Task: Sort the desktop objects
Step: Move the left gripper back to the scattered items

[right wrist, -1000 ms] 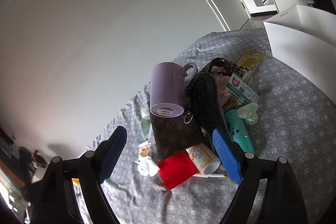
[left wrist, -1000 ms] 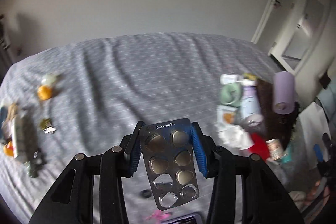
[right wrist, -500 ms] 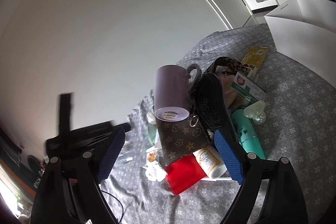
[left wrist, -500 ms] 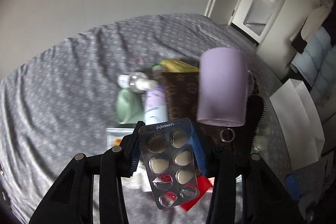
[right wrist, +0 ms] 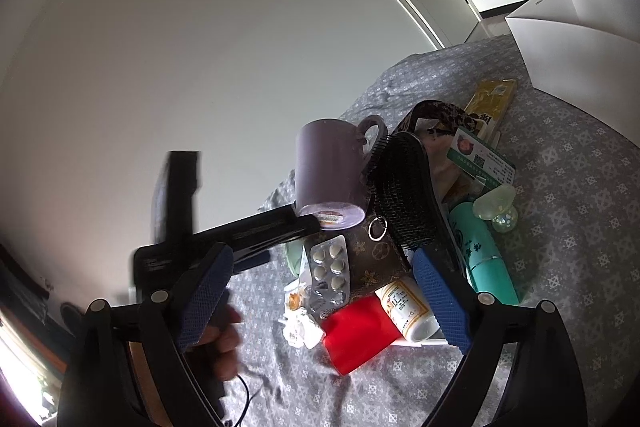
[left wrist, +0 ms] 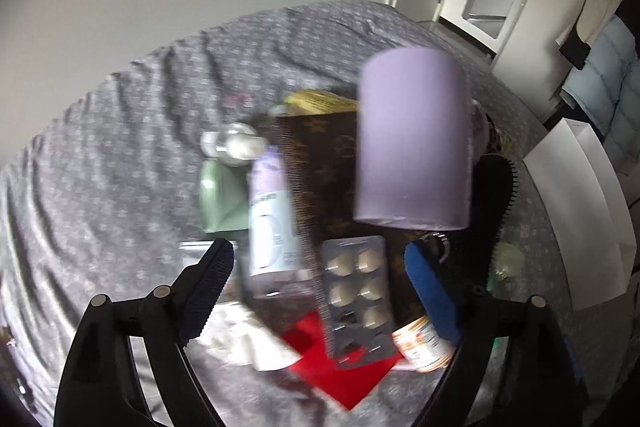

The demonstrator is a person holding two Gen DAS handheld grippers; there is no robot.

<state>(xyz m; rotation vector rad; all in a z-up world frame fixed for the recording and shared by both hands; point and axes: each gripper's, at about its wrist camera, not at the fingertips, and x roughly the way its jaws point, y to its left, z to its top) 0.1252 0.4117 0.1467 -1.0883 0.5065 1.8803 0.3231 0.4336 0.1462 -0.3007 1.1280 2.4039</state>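
A silver blister pack of pills (left wrist: 354, 295) (right wrist: 330, 271) lies loose on the heap, across a brown patterned wallet (right wrist: 372, 259) and a red item (left wrist: 340, 367). My left gripper (left wrist: 318, 267) hangs over it with jaws opening wide, neither pad touching the pack. In the right wrist view its black body (right wrist: 240, 231) reaches in from the left, held by a hand (right wrist: 224, 343). My right gripper (right wrist: 320, 293) faces the heap, its jaws also opening, with nothing gripped. A purple mug (left wrist: 412, 139) (right wrist: 328, 167) sits upside down on top.
The heap also holds a black hairbrush (right wrist: 404, 187), a teal bottle (right wrist: 484, 255), a white pill bottle (right wrist: 404, 307), a lavender tube (left wrist: 268, 219) and a yellow box (right wrist: 492, 103). A grey patterned cloth (left wrist: 100, 167) covers the surface. A white box (right wrist: 580, 39) stands at the right.
My left gripper carried the blister pack from the left side over to the heap, then opened and let it go. The right gripper's fingers spread a little wider.
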